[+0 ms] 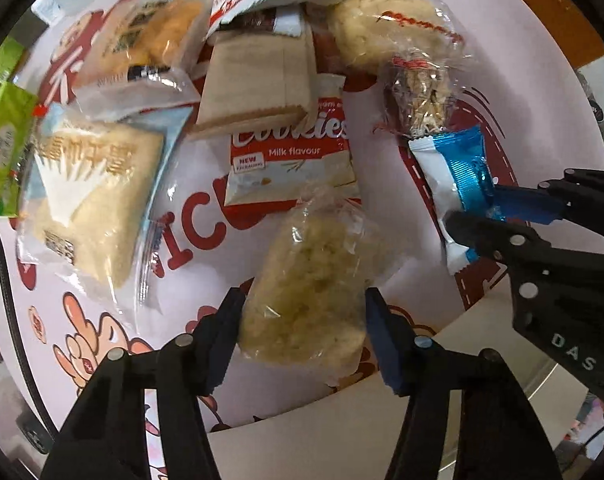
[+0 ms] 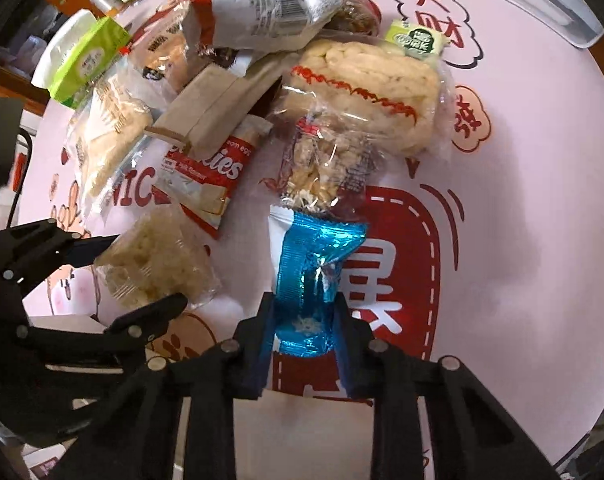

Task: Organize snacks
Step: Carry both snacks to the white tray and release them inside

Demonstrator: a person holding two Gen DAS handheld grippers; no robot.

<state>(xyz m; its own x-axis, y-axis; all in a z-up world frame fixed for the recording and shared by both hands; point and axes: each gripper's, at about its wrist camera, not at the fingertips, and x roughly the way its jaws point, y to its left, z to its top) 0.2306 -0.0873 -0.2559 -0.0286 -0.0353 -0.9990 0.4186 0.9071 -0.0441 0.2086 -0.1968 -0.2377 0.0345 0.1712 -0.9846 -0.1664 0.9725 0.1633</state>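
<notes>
Two fisheye wrist views are given, each aimed forward and down along its own fingers at the pink printed tablecloth point(image 1: 206, 176), from close range. The left wrist view is framed low by the left gripper point(image 1: 302, 320); the right gripper point(image 1: 477, 208) is seen entering from its right edge. The right wrist view is framed by the right gripper point(image 2: 303, 320), with the left gripper point(image 2: 142, 272) caught at its left edge. The same snack pile is shared by both: the cookies pack point(image 1: 292, 152) point(image 2: 206, 176) and the green box point(image 1: 2, 144) point(image 2: 88, 60), seen farther off in the right view.
</notes>
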